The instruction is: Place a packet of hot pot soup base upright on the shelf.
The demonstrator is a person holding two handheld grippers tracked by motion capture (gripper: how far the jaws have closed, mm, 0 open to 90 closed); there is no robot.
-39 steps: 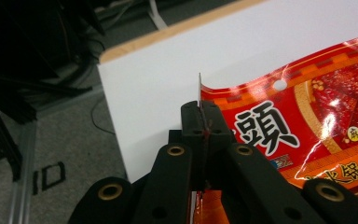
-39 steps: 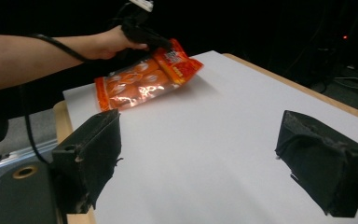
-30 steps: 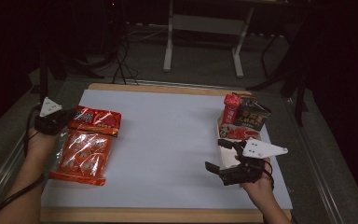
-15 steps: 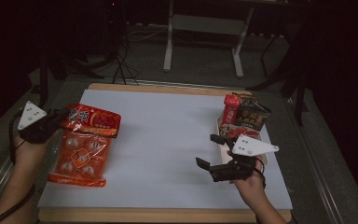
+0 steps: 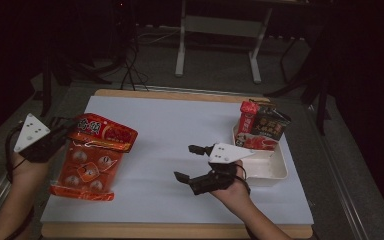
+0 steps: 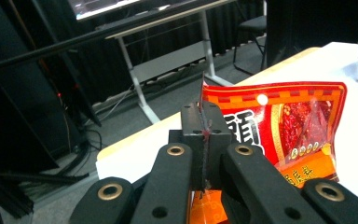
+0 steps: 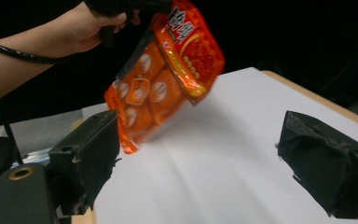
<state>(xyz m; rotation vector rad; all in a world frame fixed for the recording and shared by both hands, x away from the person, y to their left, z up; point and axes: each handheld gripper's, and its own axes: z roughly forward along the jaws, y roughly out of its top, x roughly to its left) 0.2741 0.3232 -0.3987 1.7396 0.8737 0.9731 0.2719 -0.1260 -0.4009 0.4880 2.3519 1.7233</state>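
Note:
An orange-red snack bag (image 5: pixel 92 160) hangs tilted at the table's left side, its lower end down at the white sheet. My left gripper (image 5: pixel 62 132) is shut on the bag's top edge. The left gripper view shows the closed jaws (image 6: pixel 204 128) pinching that edge, with the bag's printed face (image 6: pixel 284 126) to the right. My right gripper (image 5: pixel 186 162) hovers open over the middle of the sheet with nothing between its fingers. In the right gripper view its wide-apart jaws (image 7: pixel 200 154) point at the lifted bag (image 7: pixel 168 79) and the hand (image 7: pixel 88 28) holding it up.
A white tray (image 5: pixel 272 170) at the right holds a red packet (image 5: pixel 248 117) and a dark packet (image 5: pixel 272 125). The white sheet (image 5: pixel 180 120) covers the wooden table. A metal stand (image 5: pixel 215 45) and cables lie on the floor behind.
The left hand has drawn left and up, raising the bag's top off the table. The right gripper has travelled left from the tray to the middle of the sheet.

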